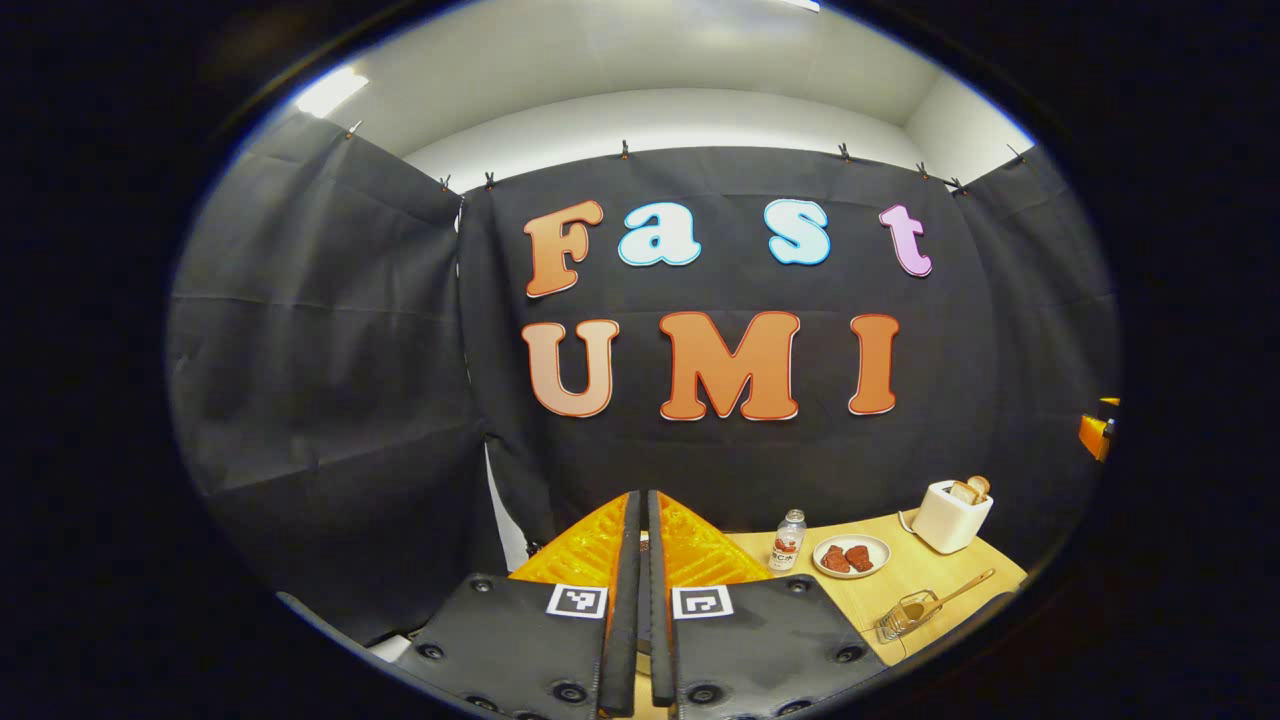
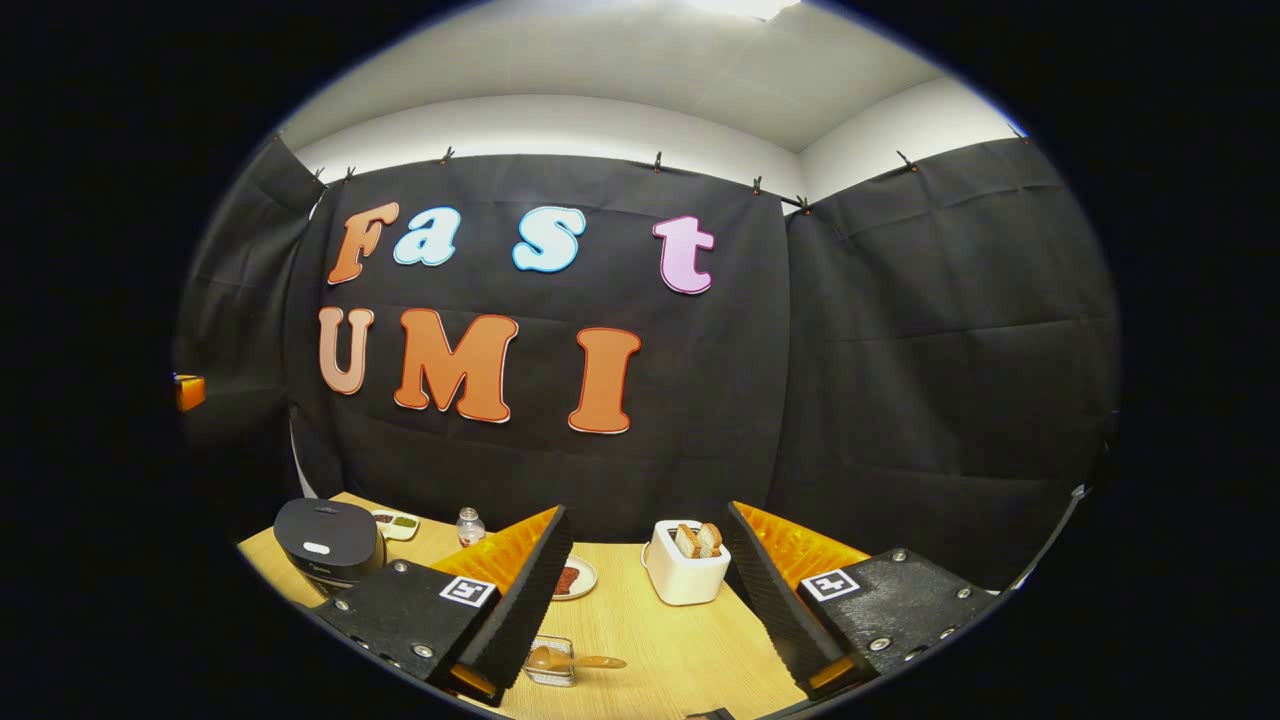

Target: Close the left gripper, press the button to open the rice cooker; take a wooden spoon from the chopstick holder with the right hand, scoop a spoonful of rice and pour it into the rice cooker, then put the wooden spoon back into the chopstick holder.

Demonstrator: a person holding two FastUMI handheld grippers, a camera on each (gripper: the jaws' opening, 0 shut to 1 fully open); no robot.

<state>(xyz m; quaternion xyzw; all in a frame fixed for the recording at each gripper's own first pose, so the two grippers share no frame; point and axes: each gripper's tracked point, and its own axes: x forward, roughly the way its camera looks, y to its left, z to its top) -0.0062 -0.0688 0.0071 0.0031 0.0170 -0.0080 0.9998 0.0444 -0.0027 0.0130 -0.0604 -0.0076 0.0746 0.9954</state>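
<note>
Left gripper fingers together, empty | right gripper wide apart, empty | rice cooker lid down, unpressed | wooden spoon untouched in chopstick holder | all steps left

White toaster with two bread slices upright in slots, on wooden tabletop. Small bottle just beside a plate of reddish-brown pieces. Small tray toward back left, contents unclear.

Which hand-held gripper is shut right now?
The left hand-held gripper: in the left gripper view its two fingers lie together, with no gap. The right hand-held gripper stands wide open above the table.
</note>
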